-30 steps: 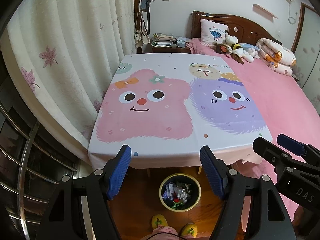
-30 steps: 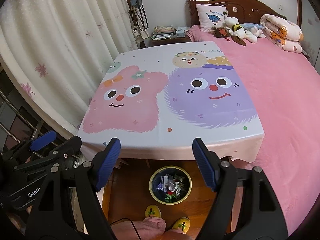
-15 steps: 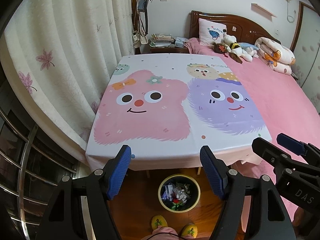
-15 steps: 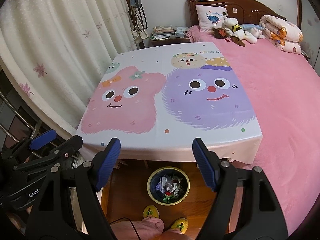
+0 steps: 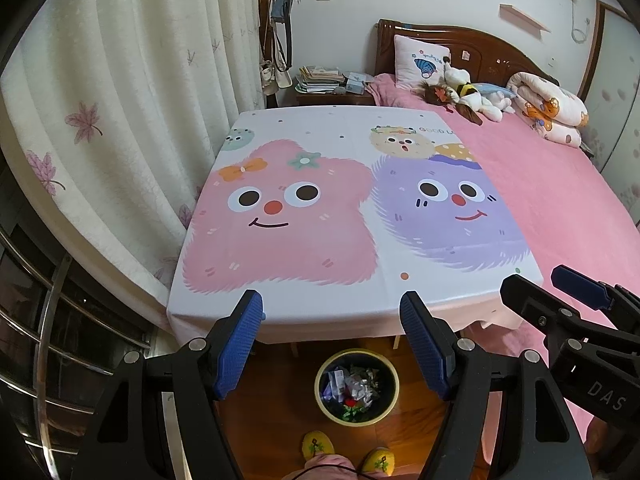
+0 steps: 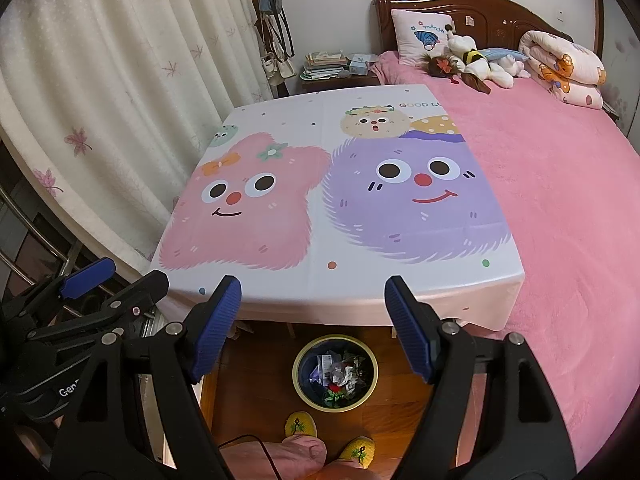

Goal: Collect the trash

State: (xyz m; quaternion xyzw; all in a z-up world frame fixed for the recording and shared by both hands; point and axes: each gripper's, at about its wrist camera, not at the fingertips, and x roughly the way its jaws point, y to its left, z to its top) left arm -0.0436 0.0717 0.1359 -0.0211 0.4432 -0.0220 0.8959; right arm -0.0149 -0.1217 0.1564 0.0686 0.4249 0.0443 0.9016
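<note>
A round bin with a yellow rim (image 5: 357, 386) (image 6: 335, 372) stands on the wooden floor under the table's near edge, holding crumpled wrappers and paper. My left gripper (image 5: 332, 338) hangs open above it, nothing between its blue pads. My right gripper (image 6: 313, 318) is open too, empty, over the same bin. Each gripper shows at the edge of the other's view. The table (image 5: 280, 304) (image 6: 280, 296) wears a cloth printed with a pink and a purple furry face; no trash lies on it.
A pink bed (image 5: 560, 184) (image 6: 560, 184) with plush toys and a rolled quilt borders the table's right. Cream curtains (image 5: 120, 112) and metal rails fill the left. A nightstand with books (image 5: 320, 80) stands behind. A person's yellow slippers (image 6: 300, 424) are below the bin.
Both views have drifted slightly back and up, so the table sits a little lower in frame. The grippers stay open and empty.
</note>
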